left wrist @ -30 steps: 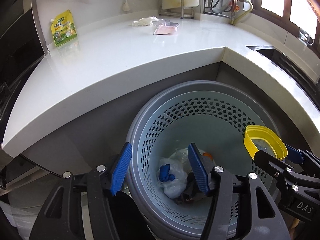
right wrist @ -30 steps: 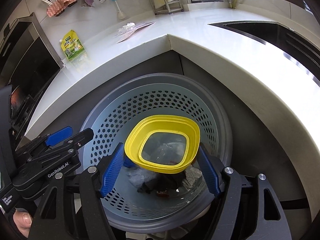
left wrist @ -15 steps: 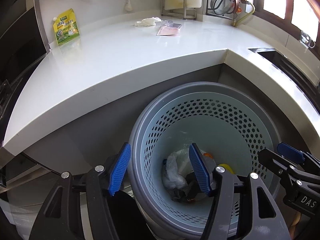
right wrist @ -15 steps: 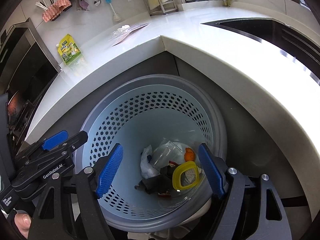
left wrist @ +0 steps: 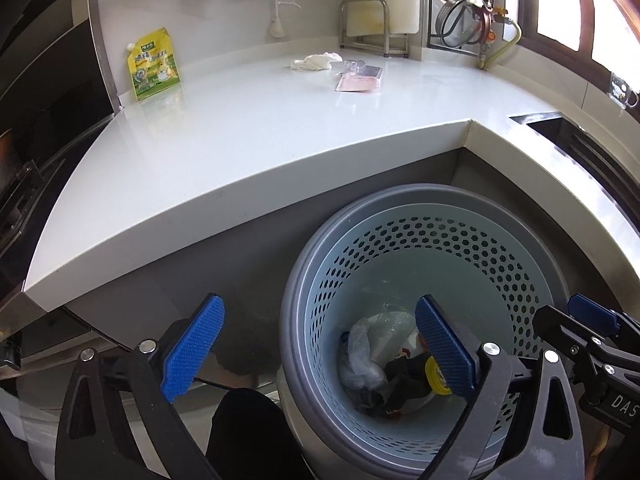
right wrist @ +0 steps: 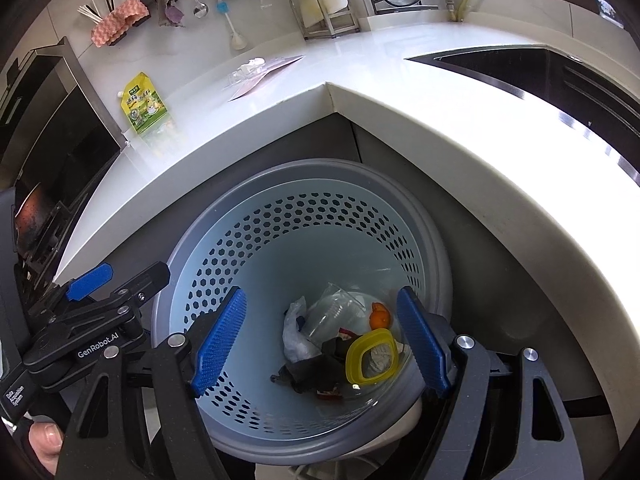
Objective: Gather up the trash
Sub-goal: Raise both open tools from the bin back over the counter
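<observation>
Both hand-held grippers are held over a perforated blue trash bin [right wrist: 304,240]. Nothing is gripped: the left gripper [left wrist: 320,350] has jaws opening wide, and the right gripper [right wrist: 320,338] is spread apart. Trash is seen at the bin's bottom, including a yellow-rimmed lid [right wrist: 373,356]; a crumpled tissue [left wrist: 316,61] and wrapper [left wrist: 358,82] are left on the white counter [left wrist: 240,128].

Yellow lid [right wrist: 373,357], a sec ago between right tool [right wrist: 322,344] fingers above the bin [right wrist: 280,220], now lies at bin bottom w/ the other trash, tool empty. Left tool [left wrist: 318,350] jaws are opening, much wider than before, nothing between them.
</observation>
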`<state>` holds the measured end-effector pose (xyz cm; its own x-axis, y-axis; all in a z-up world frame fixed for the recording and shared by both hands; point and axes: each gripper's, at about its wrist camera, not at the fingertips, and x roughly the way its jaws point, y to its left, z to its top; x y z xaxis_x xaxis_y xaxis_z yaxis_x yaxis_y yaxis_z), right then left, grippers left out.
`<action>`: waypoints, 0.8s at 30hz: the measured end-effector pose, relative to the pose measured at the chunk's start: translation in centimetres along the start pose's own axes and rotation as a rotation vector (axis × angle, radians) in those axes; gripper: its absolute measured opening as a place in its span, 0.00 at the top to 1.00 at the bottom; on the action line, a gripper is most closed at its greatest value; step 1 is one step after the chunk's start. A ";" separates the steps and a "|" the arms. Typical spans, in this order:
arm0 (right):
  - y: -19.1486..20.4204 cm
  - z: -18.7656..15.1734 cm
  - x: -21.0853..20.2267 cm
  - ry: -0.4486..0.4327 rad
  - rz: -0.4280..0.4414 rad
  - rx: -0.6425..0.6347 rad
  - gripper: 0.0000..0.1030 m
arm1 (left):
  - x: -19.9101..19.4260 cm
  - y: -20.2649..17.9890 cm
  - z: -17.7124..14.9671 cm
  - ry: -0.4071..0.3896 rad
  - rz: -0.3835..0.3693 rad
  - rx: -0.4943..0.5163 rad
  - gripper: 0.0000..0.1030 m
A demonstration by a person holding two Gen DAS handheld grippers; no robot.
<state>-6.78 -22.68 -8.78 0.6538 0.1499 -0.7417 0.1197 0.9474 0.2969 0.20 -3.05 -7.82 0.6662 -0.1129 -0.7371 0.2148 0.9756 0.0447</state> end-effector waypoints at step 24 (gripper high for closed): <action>4.5 11.0 0.0 -0.140 0.032 -0.121 0.24 | -1.4 4.4 9.1 -0.143 0.004 -0.051 0.06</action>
<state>1.99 -21.49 -0.85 0.7547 0.1474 -0.6393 0.0120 0.9712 0.2380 6.72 -0.31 -0.45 0.7631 -0.1310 -0.6329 0.1777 0.9840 0.0106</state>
